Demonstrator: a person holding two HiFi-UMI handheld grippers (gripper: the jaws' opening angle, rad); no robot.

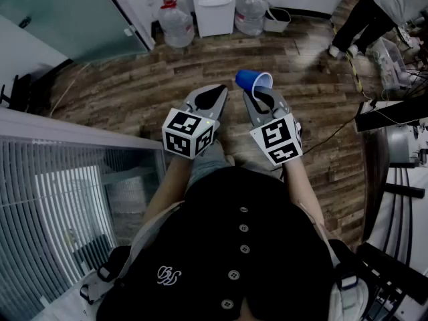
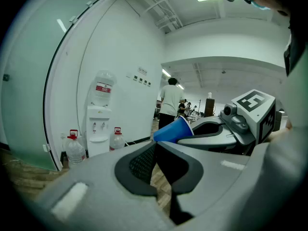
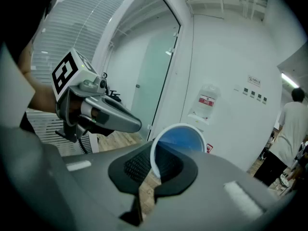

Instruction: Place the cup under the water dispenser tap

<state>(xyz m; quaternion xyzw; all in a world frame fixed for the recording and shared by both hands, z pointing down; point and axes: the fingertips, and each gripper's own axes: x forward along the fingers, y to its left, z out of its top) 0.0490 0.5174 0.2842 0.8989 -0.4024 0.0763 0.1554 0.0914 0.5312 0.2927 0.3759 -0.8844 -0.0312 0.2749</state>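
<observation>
A blue plastic cup (image 1: 254,81) lies tilted in my right gripper (image 1: 258,96), which is shut on its white rim (image 3: 153,154). In the right gripper view the cup's open mouth (image 3: 181,139) faces the camera. My left gripper (image 1: 217,93) floats just left of it, shut with nothing between its fingers, the tips meeting (image 2: 156,143). The white water dispenser (image 1: 214,9) stands against the far wall across the wooden floor, well ahead of both grippers. It appears with a bottle on top in the left gripper view (image 2: 98,124) and in the right gripper view (image 3: 204,110).
Two big water bottles (image 1: 176,22) (image 1: 251,9) flank the dispenser. A person (image 1: 364,15) stands at the far right near cables and boxes. A glass partition (image 1: 73,15) and a white slatted rail (image 1: 60,199) lie to my left.
</observation>
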